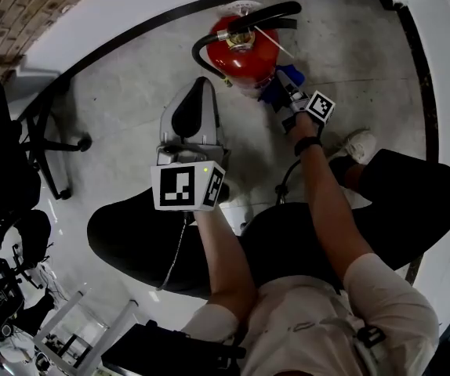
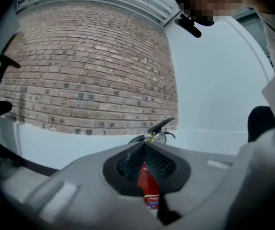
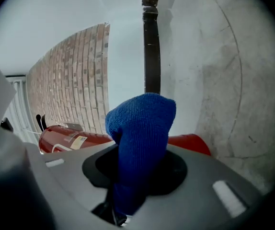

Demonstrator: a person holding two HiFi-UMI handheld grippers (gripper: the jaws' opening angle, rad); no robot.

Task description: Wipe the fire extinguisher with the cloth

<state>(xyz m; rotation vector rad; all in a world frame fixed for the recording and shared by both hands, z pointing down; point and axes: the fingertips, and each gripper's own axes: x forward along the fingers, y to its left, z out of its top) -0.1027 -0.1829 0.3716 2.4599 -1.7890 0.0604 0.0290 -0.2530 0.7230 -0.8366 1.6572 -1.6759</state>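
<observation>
A red fire extinguisher (image 1: 244,53) with a black hose and handle stands on the concrete floor near the wall. My right gripper (image 1: 285,91) is shut on a blue cloth (image 1: 274,91) that presses against the extinguisher's right side. In the right gripper view the cloth (image 3: 142,128) bulges out of the right gripper (image 3: 137,176), with the red cylinder (image 3: 65,138) just behind it. My left gripper (image 1: 200,88) hovers just left of and below the extinguisher, jaws together, holding nothing. Past the left gripper (image 2: 144,150) a strip of the extinguisher (image 2: 150,191) shows, apart from the jaws.
A black office chair (image 1: 9,171) stands at the left. A black curved line (image 1: 131,34) runs along the floor by the white wall, with brick wall (image 2: 89,66) beyond. The person's shoe (image 1: 358,143) is right of the extinguisher. A metal frame (image 1: 76,327) lies at the bottom left.
</observation>
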